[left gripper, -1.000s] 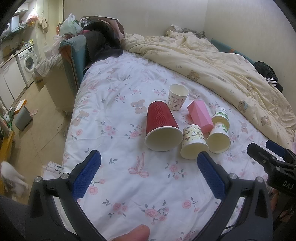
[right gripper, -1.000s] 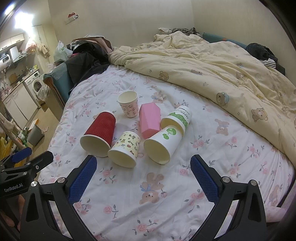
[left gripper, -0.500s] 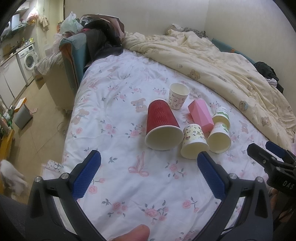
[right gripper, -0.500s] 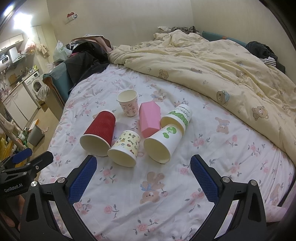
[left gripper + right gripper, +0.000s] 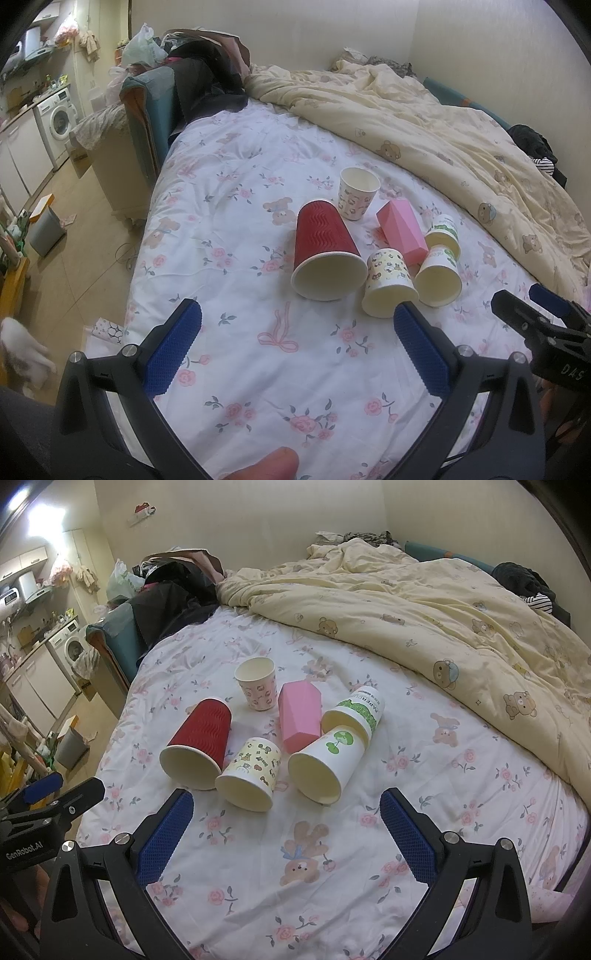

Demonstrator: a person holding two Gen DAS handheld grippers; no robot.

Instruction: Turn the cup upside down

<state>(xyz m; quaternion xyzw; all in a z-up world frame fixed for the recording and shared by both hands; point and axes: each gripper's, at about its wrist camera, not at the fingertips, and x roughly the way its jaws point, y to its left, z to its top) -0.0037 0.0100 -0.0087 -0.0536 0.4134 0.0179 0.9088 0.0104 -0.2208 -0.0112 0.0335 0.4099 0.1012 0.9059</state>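
Both jaw pairs stood spread wide and held nothing: the left gripper (image 5: 297, 350) and the right gripper (image 5: 286, 834) hung short of the cluster on the floral bedsheet (image 5: 424, 805). One cup, the small paper cup with a pink print (image 5: 257, 683), stood upright behind the red ribbed cup (image 5: 199, 744), the cartoon-print cup (image 5: 253, 771) and the green-leaf cup (image 5: 327, 762), all lying on their sides. Thin paper probably weighs little and crushes easily; a gentle pinch across mid-wall seemed wisest.

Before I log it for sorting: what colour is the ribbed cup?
Red, clearest in the right wrist view.
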